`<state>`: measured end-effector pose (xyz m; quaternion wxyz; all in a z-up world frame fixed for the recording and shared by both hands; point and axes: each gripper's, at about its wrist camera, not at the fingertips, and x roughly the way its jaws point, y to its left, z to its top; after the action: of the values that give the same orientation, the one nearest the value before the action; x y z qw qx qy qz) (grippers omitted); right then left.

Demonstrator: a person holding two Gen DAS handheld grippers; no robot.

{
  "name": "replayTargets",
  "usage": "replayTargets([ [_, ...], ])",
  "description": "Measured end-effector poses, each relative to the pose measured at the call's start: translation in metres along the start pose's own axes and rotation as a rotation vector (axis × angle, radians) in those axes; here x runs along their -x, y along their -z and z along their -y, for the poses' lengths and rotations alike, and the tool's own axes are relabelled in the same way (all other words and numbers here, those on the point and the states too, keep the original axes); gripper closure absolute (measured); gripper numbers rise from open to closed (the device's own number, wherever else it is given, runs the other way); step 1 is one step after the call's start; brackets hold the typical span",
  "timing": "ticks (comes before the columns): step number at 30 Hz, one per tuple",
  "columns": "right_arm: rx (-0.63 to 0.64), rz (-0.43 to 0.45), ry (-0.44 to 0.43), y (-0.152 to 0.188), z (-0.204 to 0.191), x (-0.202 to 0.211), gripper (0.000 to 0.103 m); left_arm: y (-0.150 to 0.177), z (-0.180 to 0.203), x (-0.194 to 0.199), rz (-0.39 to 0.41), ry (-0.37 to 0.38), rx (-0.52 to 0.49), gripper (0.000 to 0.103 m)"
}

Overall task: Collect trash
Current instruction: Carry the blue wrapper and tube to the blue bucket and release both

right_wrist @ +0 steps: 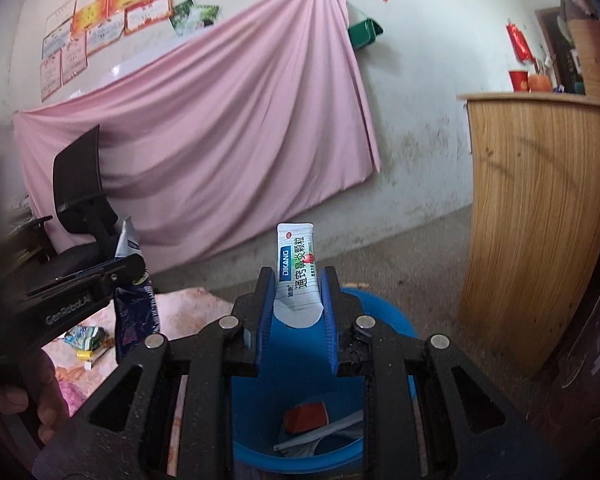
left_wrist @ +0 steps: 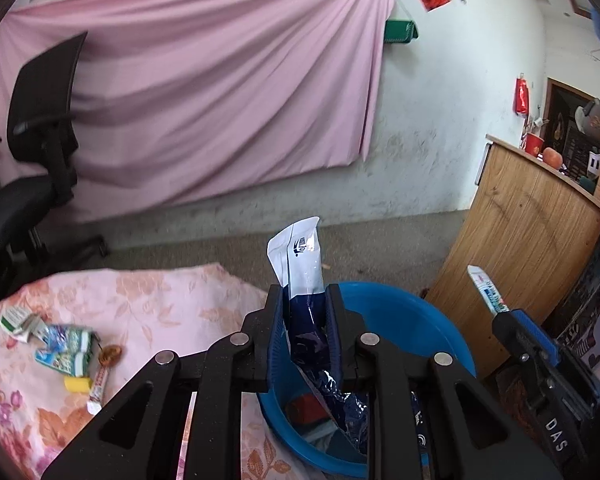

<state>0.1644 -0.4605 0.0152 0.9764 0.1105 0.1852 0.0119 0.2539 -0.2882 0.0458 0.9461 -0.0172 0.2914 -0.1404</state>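
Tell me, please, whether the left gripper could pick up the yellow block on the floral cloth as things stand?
Probably not: the left gripper is shut on a navy-and-white packet, though the yellow block lies uncovered.

At the lower left of my left wrist view I saw the floral bedcover (left_wrist: 148,300) carrying crumpled wrappers (left_wrist: 60,340), a yellow block (left_wrist: 77,384) and a candy stick (left_wrist: 99,388) near its left edge.
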Motion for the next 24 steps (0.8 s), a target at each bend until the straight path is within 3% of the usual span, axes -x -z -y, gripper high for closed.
replayTargets([
  [2,0.001,-0.021,-0.001,0.001,0.000,-0.007,0.051,0.003,-0.004,-0.002,-0.026,0.015,0.015,0.080],
  [3,-0.002,-0.036,-0.002,0.003,0.000,-0.011,0.051,0.004,-0.006,-0.005,-0.038,0.017,0.024,0.069],
  [5,-0.006,-0.050,-0.002,0.004,0.001,-0.016,0.051,0.007,-0.010,-0.005,-0.041,0.011,0.036,0.060],
  [11,-0.015,-0.090,0.000,0.006,0.003,-0.029,0.050,0.012,-0.020,0.004,-0.046,-0.017,0.032,0.059],
  [14,-0.008,-0.107,0.002,0.008,0.001,-0.032,0.049,0.016,-0.028,0.016,-0.019,-0.040,0.033,0.047],
  [16,-0.002,-0.108,0.007,0.008,0.001,-0.032,0.042,0.019,-0.033,0.024,0.007,-0.057,0.040,0.042],
  [19,-0.006,-0.091,0.015,0.006,0.000,-0.029,0.023,0.025,-0.042,0.042,0.045,-0.083,0.031,0.035],
  [21,-0.010,-0.085,0.012,0.005,0.000,-0.027,0.017,0.027,-0.046,0.050,0.061,-0.093,0.015,0.011],
  [24,-0.008,-0.081,0.002,0.003,-0.005,-0.021,0.001,0.036,-0.057,0.071,0.131,-0.106,0.007,0.007],
])
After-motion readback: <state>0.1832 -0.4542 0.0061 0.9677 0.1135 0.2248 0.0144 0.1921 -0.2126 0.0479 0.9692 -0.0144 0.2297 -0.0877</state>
